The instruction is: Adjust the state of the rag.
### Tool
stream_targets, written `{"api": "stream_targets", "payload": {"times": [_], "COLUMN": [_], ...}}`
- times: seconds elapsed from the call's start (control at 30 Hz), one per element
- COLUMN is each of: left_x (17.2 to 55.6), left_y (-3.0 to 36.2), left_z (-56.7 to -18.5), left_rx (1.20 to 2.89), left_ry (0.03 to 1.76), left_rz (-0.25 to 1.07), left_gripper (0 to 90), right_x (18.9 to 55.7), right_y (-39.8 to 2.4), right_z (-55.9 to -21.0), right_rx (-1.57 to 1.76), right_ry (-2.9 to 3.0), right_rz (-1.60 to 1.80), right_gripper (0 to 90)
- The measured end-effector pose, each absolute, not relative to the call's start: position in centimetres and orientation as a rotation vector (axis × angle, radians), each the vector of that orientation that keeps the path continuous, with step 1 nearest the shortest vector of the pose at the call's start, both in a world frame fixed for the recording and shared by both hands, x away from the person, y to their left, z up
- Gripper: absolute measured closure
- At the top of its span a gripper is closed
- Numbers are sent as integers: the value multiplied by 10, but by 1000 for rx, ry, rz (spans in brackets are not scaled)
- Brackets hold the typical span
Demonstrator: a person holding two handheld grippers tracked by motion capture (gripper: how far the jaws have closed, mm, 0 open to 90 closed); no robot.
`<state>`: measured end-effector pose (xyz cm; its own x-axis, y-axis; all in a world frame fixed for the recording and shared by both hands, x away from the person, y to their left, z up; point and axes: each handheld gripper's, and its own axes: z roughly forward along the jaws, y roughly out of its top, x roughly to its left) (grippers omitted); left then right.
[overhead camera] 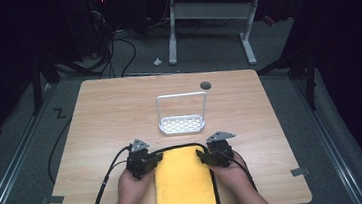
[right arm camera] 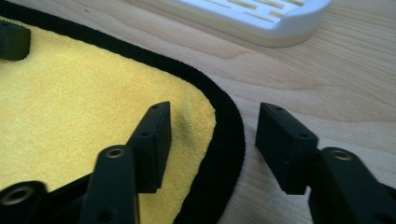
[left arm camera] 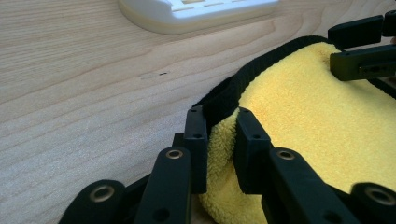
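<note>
The yellow towel (overhead camera: 184,184) with black trim lay at the wooden table's (overhead camera: 105,119) near edge, soft and limp, best pinched at its far corners, where the left gripper (left arm camera: 220,140) clamped the hem and the right gripper (right arm camera: 212,140) stood spread astride it.

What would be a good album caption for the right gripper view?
Open right claw straddling the black-edged corner of a yellow towel on the wooden table, white rack beyond.
</note>
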<state>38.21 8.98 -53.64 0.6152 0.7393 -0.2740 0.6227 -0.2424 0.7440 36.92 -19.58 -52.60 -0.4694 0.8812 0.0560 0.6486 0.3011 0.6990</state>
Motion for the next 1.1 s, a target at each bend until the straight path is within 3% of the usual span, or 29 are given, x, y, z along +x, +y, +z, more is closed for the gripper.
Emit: {"api": "stream_targets", "payload": {"times": [0.27, 0.43, 1.1], "left_x": [382, 382, 374], "left_y": [90, 90, 96], "left_z": [-536, -536, -534], "left_rx": [1954, 1954, 1909], "left_ry": [1079, 1081, 1021], "left_rz": [162, 160, 170], "left_gripper": [766, 766, 788], "right_x": [365, 364, 339], "right_y": [-195, -193, -191], "right_z": [-527, -527, -524], "right_rx": [1403, 1394, 1292], "right_ry": [2240, 2248, 2149], "right_rz": [1016, 1027, 1057], "right_gripper": [725, 797, 821]}}
